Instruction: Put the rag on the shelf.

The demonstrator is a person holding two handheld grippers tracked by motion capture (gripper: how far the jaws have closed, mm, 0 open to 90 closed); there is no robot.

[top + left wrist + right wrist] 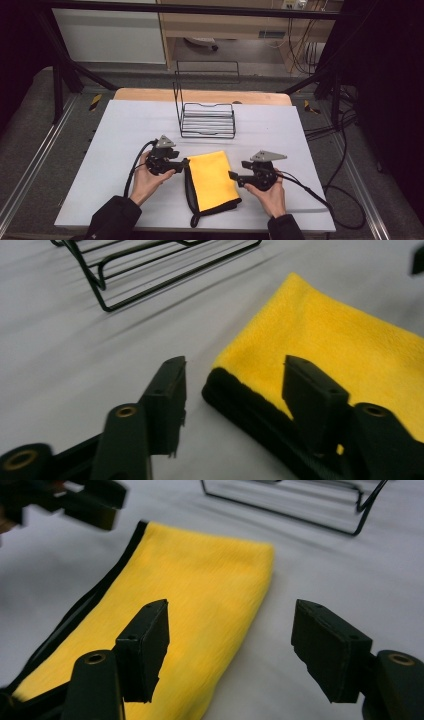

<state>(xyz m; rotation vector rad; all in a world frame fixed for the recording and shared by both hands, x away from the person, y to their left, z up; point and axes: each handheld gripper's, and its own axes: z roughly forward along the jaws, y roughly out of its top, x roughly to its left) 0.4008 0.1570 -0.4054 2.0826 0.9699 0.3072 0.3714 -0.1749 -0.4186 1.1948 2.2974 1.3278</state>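
Yellow cloth (212,178) folded, black-edged, flat; both hand-held grippers' jaws apart, unclamped.

High view overhead, forward-down; gripper views close, low — all share cloth (212,180).

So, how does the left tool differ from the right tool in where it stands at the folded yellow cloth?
The left tool stands at the black-edged side of the folded yellow cloth with black trim, its jaws astride that edge; the right tool stands at the plain yellow folded side. In its own view the left tool looks closer to the cloth than the right tool. Both are open and hold nothing.
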